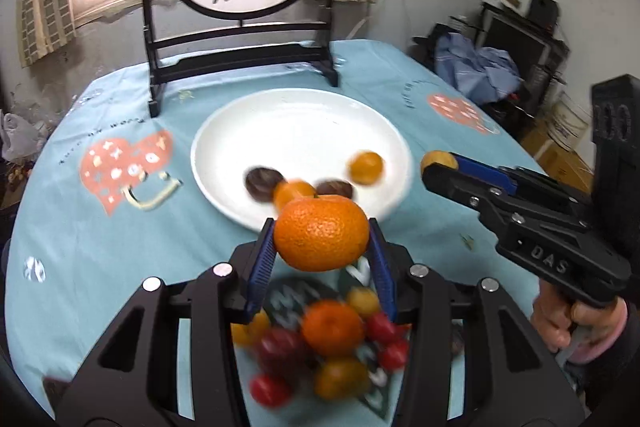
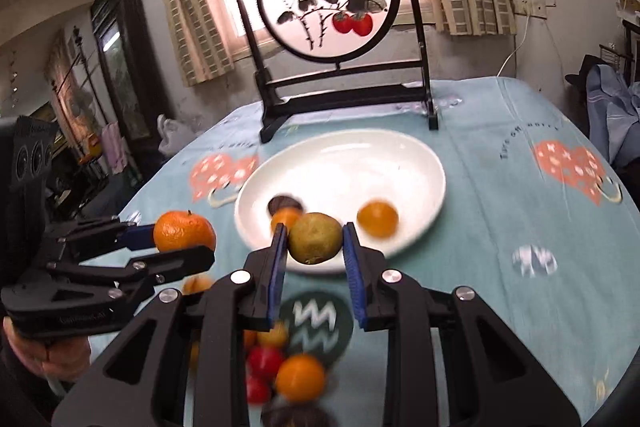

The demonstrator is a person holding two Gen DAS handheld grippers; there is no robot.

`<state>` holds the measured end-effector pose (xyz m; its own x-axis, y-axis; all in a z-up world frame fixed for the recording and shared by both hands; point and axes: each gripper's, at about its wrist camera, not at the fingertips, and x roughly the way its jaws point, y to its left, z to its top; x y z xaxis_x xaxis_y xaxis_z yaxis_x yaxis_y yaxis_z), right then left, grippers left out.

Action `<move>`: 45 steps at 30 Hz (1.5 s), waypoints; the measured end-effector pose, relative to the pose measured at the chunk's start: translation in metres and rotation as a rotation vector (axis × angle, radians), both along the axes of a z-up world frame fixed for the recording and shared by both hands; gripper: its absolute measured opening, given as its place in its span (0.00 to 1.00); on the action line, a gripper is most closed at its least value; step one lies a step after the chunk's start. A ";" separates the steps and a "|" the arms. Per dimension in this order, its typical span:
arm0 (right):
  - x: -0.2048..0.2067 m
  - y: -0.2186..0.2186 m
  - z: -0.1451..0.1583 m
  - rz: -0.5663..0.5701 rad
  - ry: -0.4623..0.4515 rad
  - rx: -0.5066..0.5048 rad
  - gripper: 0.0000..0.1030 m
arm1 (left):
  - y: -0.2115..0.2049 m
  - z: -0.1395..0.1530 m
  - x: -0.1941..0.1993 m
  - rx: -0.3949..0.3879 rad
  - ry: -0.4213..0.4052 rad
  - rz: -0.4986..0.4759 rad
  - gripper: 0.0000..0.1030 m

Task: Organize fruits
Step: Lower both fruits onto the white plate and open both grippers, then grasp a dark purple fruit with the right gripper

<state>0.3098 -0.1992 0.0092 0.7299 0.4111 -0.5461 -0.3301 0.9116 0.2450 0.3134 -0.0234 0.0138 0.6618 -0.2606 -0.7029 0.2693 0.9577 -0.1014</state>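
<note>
1. Since both tongs are loaded at once, looks like fruit is being ferried 2 at a time from the pile to the white plate (image 1: 224, 131), just my guess tho.
2. Left tongs (image 1: 322, 247) are pinching a mandarin (image 1: 321, 234) across its widest part, held in the air just short of the plate's near rim. Peel is bright orange, dimpled, shape a bit flattened.
3. Right tongs (image 2: 315, 247) are clamped on a greenish-yellow fruit (image 2: 315, 238), duller skin w/ speckles, roundish. It hangs over the near edge of the plate.
4. Blue pads (image 1: 260, 267) are ribbed, prob so smooth round skins don't slip.
5. Plate is glossy, shallow, already has two small orange fruits (image 1: 366, 167) and two dark brown ones (image 1: 262, 182), all near the front.
6. Remaining pile (image 1: 320, 343) sits on the surface (image 1: 100, 247) below the tongs: oranges, small red ones, blurry. Cloth is light blue w/ heart prints.
7. Framed round painting (image 2: 328, 1) stands behind the plate, well apart from the action.
</note>
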 end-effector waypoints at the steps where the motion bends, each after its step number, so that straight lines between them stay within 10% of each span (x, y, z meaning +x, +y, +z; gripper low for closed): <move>1: 0.012 0.003 -0.001 -0.010 0.010 -0.008 0.28 | 0.002 -0.001 0.013 0.002 0.008 0.025 0.44; 15: 0.089 0.024 -0.030 -0.005 0.154 -0.056 0.37 | 0.019 -0.034 0.103 0.055 0.100 0.149 0.54; 17: 0.081 0.020 -0.025 -0.006 0.153 -0.044 0.42 | 0.020 -0.026 0.093 0.066 0.069 0.165 0.74; 25: -0.002 -0.003 -0.010 0.054 0.069 -0.014 0.46 | 0.046 0.023 -0.004 0.042 -0.091 0.191 0.96; 45: -0.099 0.005 -0.059 0.236 0.208 -0.210 0.49 | 0.077 -0.046 -0.095 -0.023 0.017 0.228 0.97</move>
